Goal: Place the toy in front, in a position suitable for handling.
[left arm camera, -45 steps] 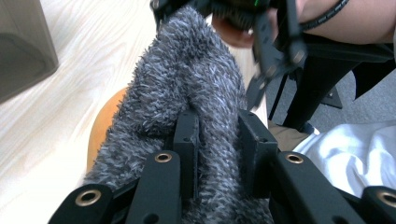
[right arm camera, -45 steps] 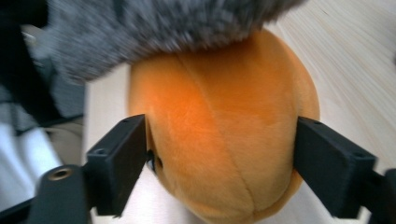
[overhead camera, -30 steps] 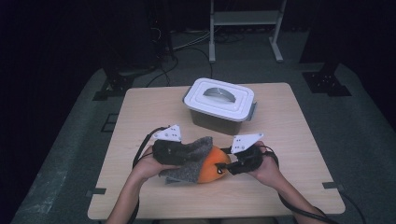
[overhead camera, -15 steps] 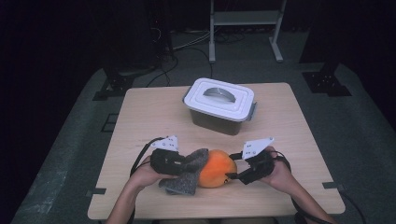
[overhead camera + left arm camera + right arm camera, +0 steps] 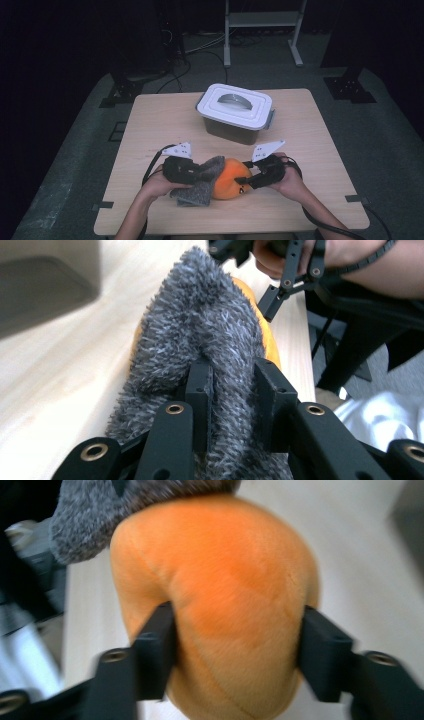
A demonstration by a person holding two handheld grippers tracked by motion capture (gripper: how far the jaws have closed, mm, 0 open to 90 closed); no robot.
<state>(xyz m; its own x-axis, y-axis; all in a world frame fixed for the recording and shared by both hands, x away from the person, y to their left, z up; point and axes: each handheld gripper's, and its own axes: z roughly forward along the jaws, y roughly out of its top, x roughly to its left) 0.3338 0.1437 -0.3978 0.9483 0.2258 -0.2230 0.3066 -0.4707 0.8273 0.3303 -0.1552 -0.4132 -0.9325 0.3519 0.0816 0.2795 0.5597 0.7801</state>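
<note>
An orange plush toy (image 5: 229,181) lies near the table's front edge, its left side covered by a grey fuzzy cloth (image 5: 202,185). My left gripper (image 5: 200,175) is shut on a fold of the grey cloth (image 5: 200,325), and the orange toy (image 5: 265,335) peeks out beyond it. My right gripper (image 5: 246,180) comes in from the right. Its jaws have just been closing with the orange toy (image 5: 220,580) between them, and both pads now press into its sides. The right gripper (image 5: 237,630) view also shows the grey cloth (image 5: 85,525) over the toy's far end.
A grey box with a white lid (image 5: 235,107), closed, stands at the middle back of the wooden table (image 5: 310,130). A metal rack's legs (image 5: 227,35) and cables lie on the dark floor behind. Both forearms enter from the front edge.
The right gripper drew slightly back to the right half a second ago and has come in on the orange toy again. The left gripper keeps its hold on the cloth.
</note>
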